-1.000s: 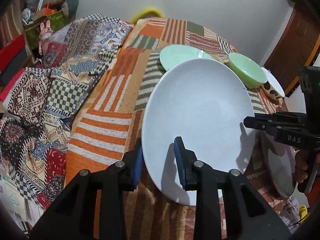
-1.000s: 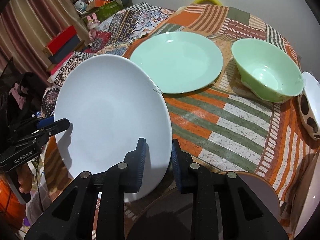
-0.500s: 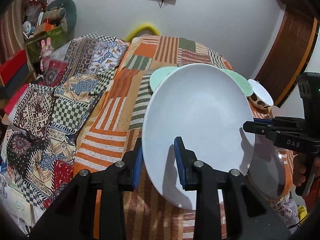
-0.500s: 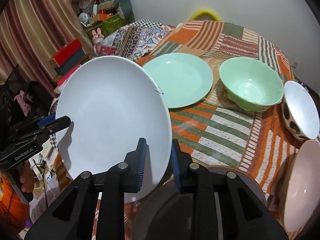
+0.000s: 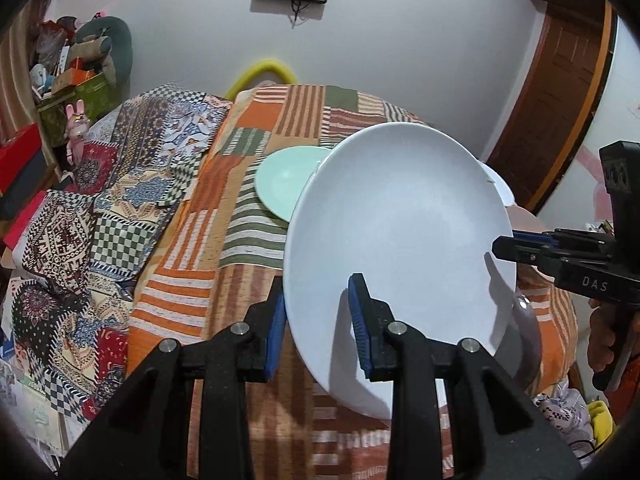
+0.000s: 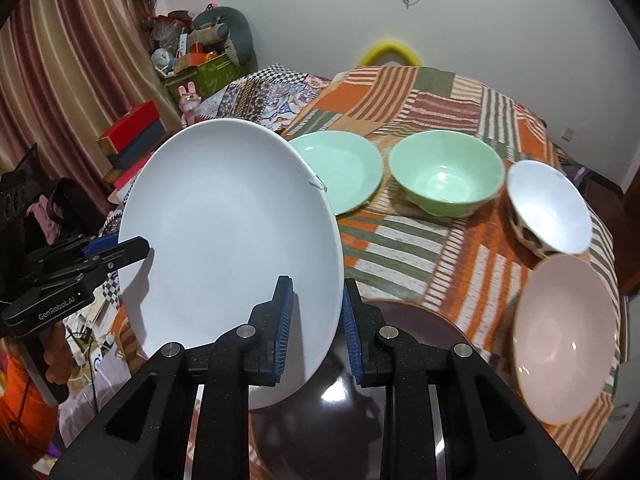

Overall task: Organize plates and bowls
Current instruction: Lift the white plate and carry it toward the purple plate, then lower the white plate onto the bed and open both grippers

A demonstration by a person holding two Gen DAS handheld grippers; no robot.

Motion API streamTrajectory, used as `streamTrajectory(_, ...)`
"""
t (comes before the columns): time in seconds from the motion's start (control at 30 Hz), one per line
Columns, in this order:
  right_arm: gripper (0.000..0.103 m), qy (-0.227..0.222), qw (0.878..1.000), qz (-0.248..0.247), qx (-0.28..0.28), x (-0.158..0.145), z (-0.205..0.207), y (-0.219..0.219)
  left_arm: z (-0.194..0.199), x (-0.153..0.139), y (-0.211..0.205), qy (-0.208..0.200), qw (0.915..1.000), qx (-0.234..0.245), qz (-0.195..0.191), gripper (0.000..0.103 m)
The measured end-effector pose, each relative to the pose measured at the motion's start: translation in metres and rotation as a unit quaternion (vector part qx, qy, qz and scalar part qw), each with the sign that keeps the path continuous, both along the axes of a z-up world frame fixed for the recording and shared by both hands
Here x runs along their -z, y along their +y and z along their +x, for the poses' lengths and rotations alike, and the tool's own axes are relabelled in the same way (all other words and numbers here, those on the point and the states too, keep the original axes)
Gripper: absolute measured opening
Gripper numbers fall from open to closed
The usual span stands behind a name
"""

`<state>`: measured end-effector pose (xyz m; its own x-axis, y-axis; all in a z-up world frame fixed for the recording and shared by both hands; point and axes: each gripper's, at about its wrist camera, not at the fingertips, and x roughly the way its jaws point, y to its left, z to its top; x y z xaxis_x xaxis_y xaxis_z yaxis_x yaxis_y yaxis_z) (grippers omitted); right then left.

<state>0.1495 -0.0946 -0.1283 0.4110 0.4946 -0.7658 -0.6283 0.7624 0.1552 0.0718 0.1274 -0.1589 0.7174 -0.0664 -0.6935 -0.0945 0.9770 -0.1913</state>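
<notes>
The left hand-held gripper [image 5: 316, 320] pinches the near-left rim of a white plate [image 5: 400, 240], one blue pad under the rim and one on the plate's face. The plate is lifted and tilted above the counter [image 5: 224, 240], which wears a striped patchwork cloth. Beyond the left hand-held gripper and partly hidden behind the white plate lies a green plate [image 5: 284, 180] flat on the cloth. To the right, the right hand-held gripper [image 5: 504, 249] clamps the plate's opposite rim, its jaws closed on the edge.

From the right wrist view, the left hand-held gripper [image 6: 136, 250] comes in at far left, pressed onto the white plate [image 6: 228, 240]. The right hand-held gripper [image 6: 316, 320] straddles the plate's right edge, pads on either side of the rim and gripping it. Just under this hand-held gripper sits a dark plate [image 6: 416, 320] on the counter [image 6: 400, 248]. Ahead of it, the green plate [image 6: 344, 176] lies flat, with a green bowl [image 6: 446, 178] just beside it on the right. Further right stands a white bowl [image 6: 550, 212] with dark spots on its outside, tipped slightly. Nearest on the right is a pink bowl [image 6: 564, 340], near the counter's edge.
</notes>
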Motion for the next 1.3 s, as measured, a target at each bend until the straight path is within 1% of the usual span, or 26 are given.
streamTrajectory(0.13,0.022,0.005,1.0,0.003,0.013,0.002,-0.001,-0.016,0.002,0.001,-0.016,0.004,0.9999,0.013,-0.002,0.03)
streamTrajectory(0.23,0.022,0.015,1.0,-0.003,0.023,0.011,-0.003,-0.028,0.004,0.005,-0.025,0.011,0.9997,0.02,-0.008,0.03)
streamTrajectory(0.33,0.022,0.035,0.999,-0.004,0.03,0.023,-0.003,-0.039,0.01,0.015,-0.032,0.027,0.9993,0.023,-0.013,0.03)
streamTrajectory(0.4,0.019,0.048,0.998,-0.008,0.038,0.034,-0.002,-0.044,0.014,0.025,-0.037,0.04,0.9988,0.025,-0.014,0.03)
streamTrajectory(0.47,0.018,0.06,0.997,-0.004,0.043,0.04,-0.001,-0.048,0.017,0.033,-0.04,0.051,0.9983,0.025,-0.015,0.03)
streamTrajectory(0.53,0.017,0.066,0.997,-0.005,0.046,0.045,-0.001,-0.052,0.02,0.04,-0.042,0.061,0.9976,0.026,-0.022,0.03)
streamTrajectory(0.6,0.017,0.069,0.996,-0.005,0.048,0.048,-0.001,-0.053,0.022,0.044,-0.045,0.065,0.9973,0.027,-0.018,0.03)
streamTrajectory(0.8,0.017,0.077,0.995,-0.005,0.061,0.052,0.0,-0.065,0.029,0.046,-0.059,0.065,0.997,0.041,-0.009,0.03)
streamTrajectory(0.97,0.017,0.084,0.994,-0.004,0.075,0.058,-0.002,-0.083,0.035,0.047,-0.072,0.066,0.9962,0.056,-0.01,0.03)
streamTrajectory(1.3,0.017,0.094,0.99,-0.005,0.107,0.061,-0.005,-0.114,0.047,0.054,-0.108,0.078,0.9926,0.094,0.002,0.03)
